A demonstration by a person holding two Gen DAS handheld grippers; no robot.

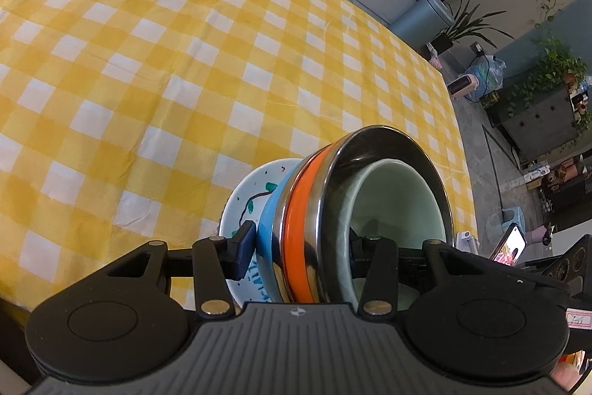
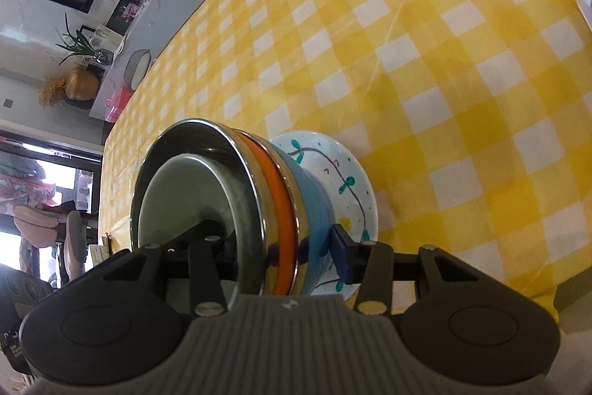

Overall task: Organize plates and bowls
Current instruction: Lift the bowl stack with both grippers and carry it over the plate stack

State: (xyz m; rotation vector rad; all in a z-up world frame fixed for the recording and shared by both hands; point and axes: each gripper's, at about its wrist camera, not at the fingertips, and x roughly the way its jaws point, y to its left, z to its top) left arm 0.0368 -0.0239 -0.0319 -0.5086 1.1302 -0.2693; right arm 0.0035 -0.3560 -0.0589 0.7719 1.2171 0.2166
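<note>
A nested stack of bowls sits over a white plate (image 1: 246,195) painted with green leaves. The stack is a pale green bowl (image 1: 399,195) inside a steel bowl (image 1: 373,136), an orange-banded bowl (image 1: 296,210) and a light blue bowl (image 1: 268,228). My left gripper (image 1: 303,247) is shut on one side of the stack, one finger inside the green bowl and its blue pad (image 1: 246,247) on the blue bowl's outside. My right gripper (image 2: 277,247) clamps the other side of the stack (image 2: 281,195) the same way. The plate (image 2: 347,173) lies against the blue bowl's base; whether they touch I cannot tell.
A yellow and white checked tablecloth (image 1: 166,62) covers the wide table. Past the table's edge are floor, potted plants (image 1: 466,17) and a dark cabinet (image 1: 536,113). A white object (image 2: 586,2) lies at the cloth's far right edge.
</note>
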